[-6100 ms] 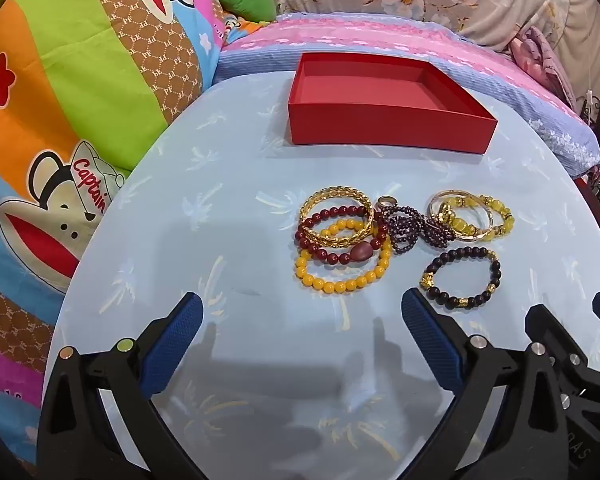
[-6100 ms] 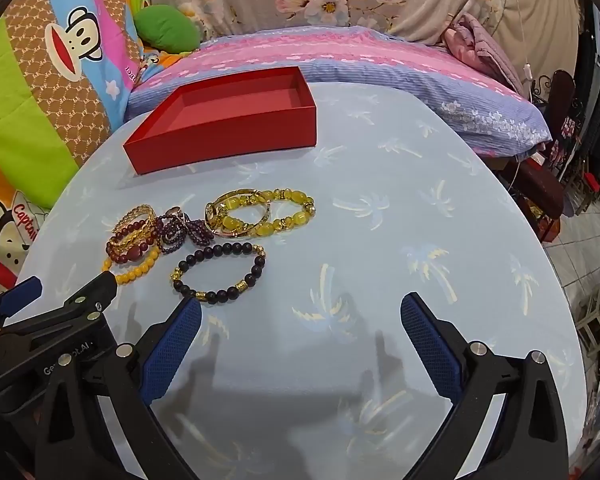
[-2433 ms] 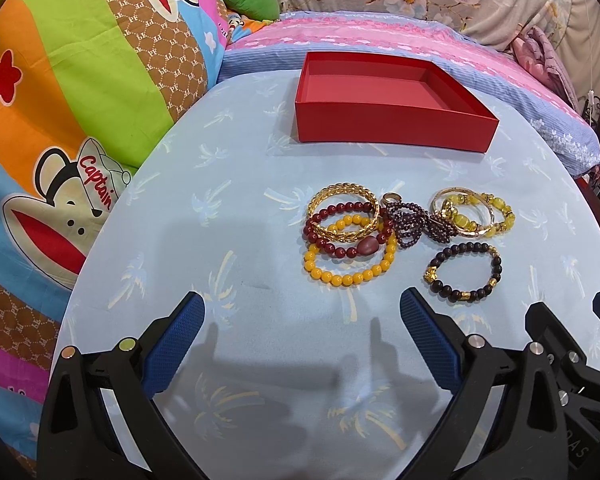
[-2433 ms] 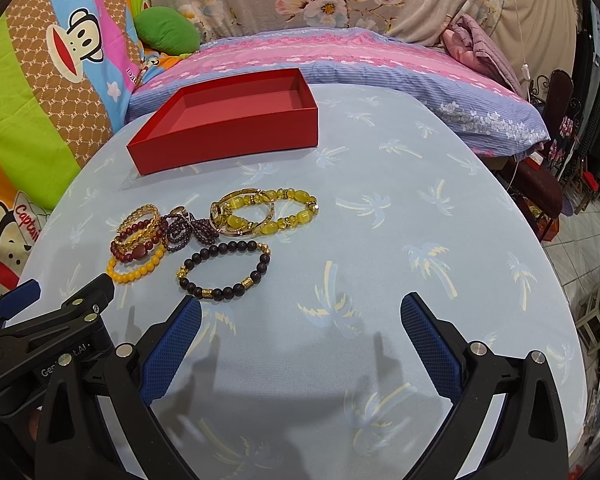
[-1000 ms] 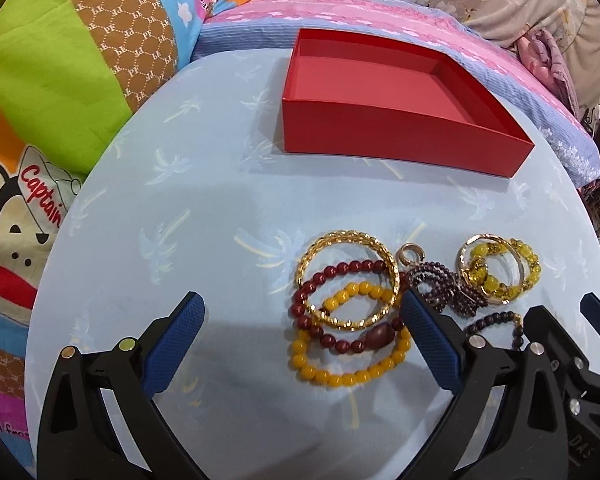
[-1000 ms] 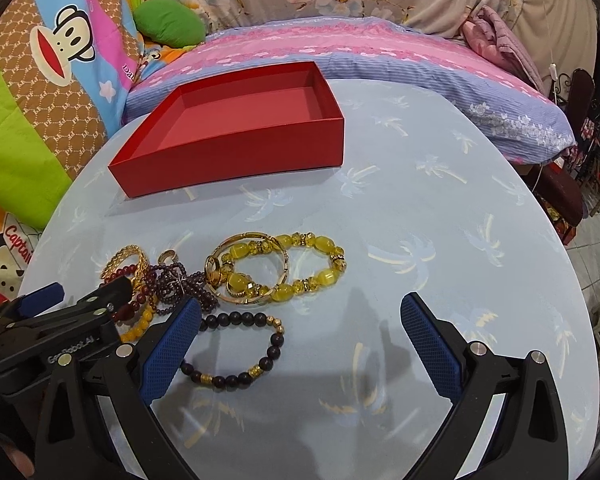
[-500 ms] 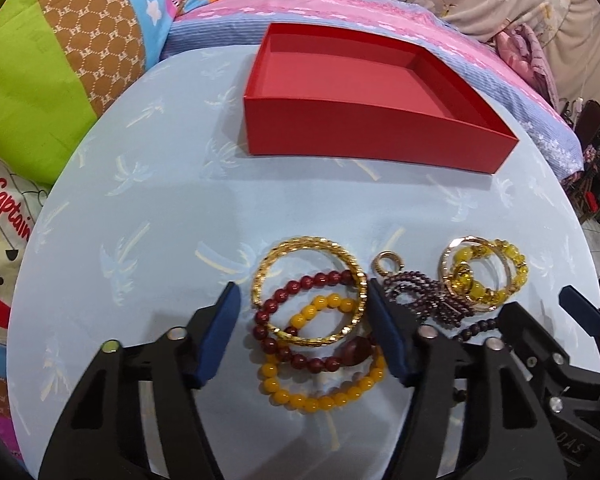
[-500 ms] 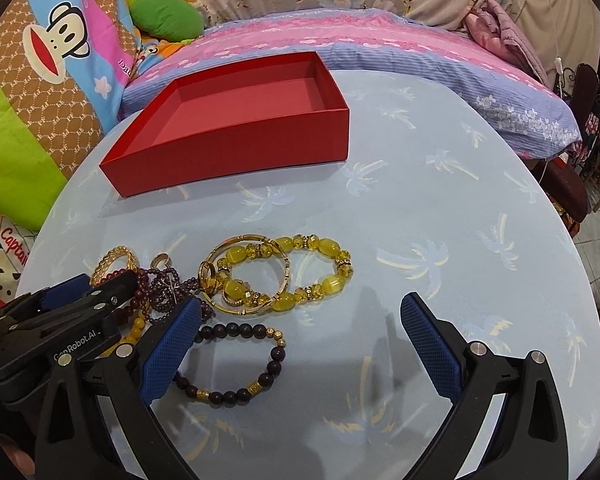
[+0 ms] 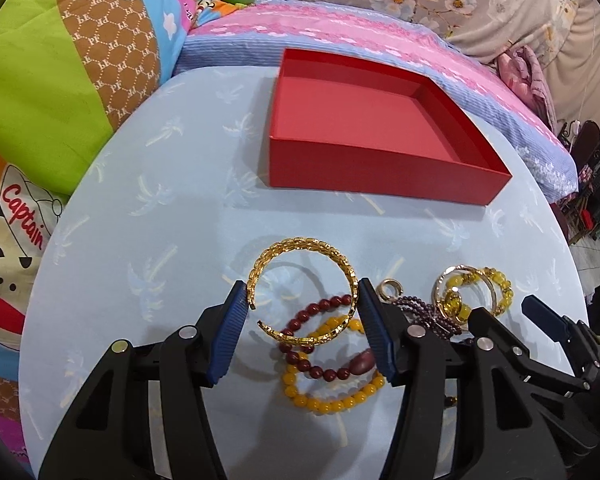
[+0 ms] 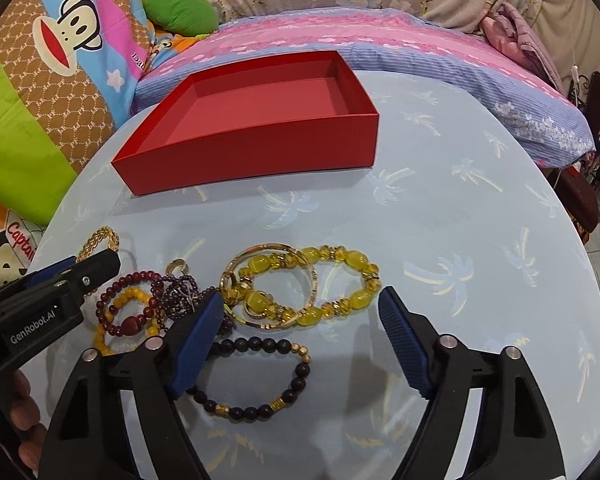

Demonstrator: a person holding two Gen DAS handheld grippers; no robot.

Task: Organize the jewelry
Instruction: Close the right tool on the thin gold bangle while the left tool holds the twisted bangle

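My left gripper (image 9: 302, 300) is shut on the gold chain bangle (image 9: 300, 249) and holds its two sides between the blue pads, tilted up off the table. Under it lie a dark red bead bracelet (image 9: 320, 364) and an orange-yellow bead bracelet (image 9: 332, 400). An empty red box (image 9: 372, 172) stands behind on the table. My right gripper (image 10: 300, 320) is open, low over a black bead bracelet (image 10: 296, 384). Before it lie a yellow bead bracelet (image 10: 352, 300), a thin gold bangle (image 10: 272, 288) and a purple bead strand (image 10: 176, 292). The left gripper also shows in the right wrist view (image 10: 96, 264).
The jewelry lies on a round table with a light blue palm-print cloth (image 10: 480, 240). A bed with a pink and blue cover (image 10: 380, 52) and bright monkey-print cushions (image 9: 40, 92) run behind and left. A small gold ring (image 9: 391, 289) lies by the purple strand.
My left gripper moved forward over the pile and its jaws closed onto the gold chain bangle, lifting it off the beads. My right gripper advanced toward the yellow and black bracelets and narrowed slightly.
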